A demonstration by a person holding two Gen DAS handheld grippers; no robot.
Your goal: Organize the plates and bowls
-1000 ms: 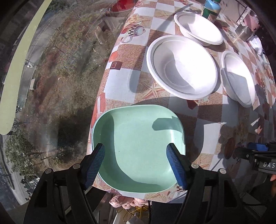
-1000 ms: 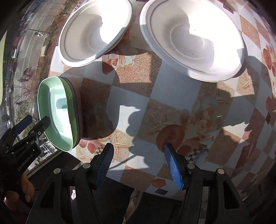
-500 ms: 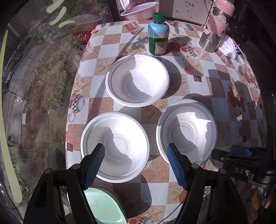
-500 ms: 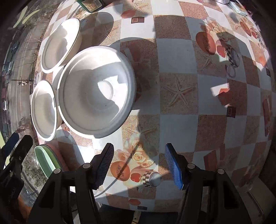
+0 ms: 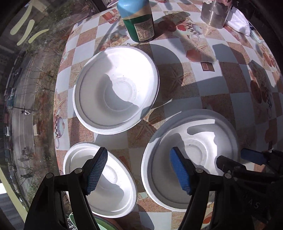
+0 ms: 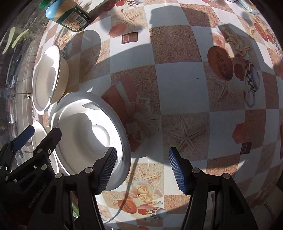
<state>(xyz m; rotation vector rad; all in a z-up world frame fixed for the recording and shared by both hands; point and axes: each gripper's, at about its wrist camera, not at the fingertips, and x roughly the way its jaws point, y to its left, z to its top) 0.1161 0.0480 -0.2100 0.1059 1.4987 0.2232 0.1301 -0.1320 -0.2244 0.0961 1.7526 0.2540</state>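
Covering the round table is a checked cloth printed with starfish, roses and cups, lit by hard sun with sharp shadows. Beyond the table edge, through glass, a road and scrub far below.

Standing on the cloth: three white bowls. Far bowl just in front of a green bottle with a blue cap; near-left bowl and near-right bowl apart from each other and from the far one. Green plate barely showing at the bottom edge, under the near-left bowl's rim.

Left gripper held wide open, empty, above the gap between the two near bowls. Right gripper likewise spread and empty, left pad over the near-right bowl's rim.

Seen only from the left wrist: a metal cup and white cloth at the far side. Seen only from the right wrist: the broad bare stretch of cloth right of the bowls.
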